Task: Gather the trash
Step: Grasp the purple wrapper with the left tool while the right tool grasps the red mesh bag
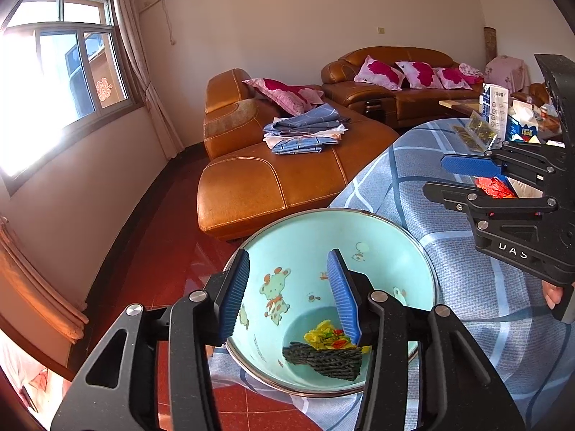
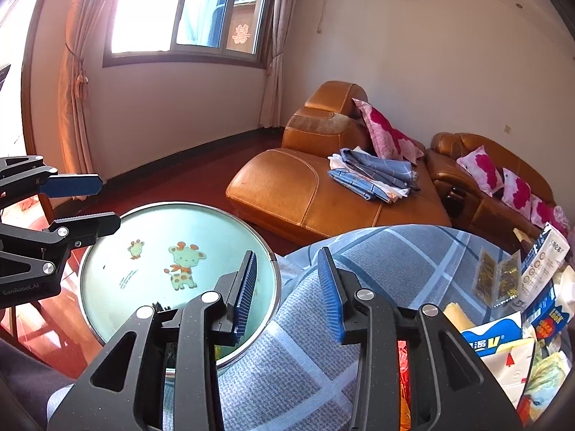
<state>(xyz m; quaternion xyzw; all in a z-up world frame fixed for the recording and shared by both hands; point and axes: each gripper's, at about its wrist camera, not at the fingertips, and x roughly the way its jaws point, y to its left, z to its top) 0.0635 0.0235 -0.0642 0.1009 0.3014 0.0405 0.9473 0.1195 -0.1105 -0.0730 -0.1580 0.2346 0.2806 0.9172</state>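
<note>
Daylight is pouring in through the window [image 1: 68, 68] far ahead and to the left of the left gripper [image 1: 291, 294], blowing out to pure white glare there — the same window [image 2: 187, 10] is washing out the upper left above the right gripper [image 2: 287, 294]. Fisheye bending is curving walls and frames toward the edges, and black corners are vignetting both views. Near the fingers everything is staying sharp, with soft shadows

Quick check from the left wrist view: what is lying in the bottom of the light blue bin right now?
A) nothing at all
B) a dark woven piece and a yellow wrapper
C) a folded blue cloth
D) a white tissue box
B: at the bottom of the bin lie a dark woven piece and a crumpled yellow wrapper.
</note>
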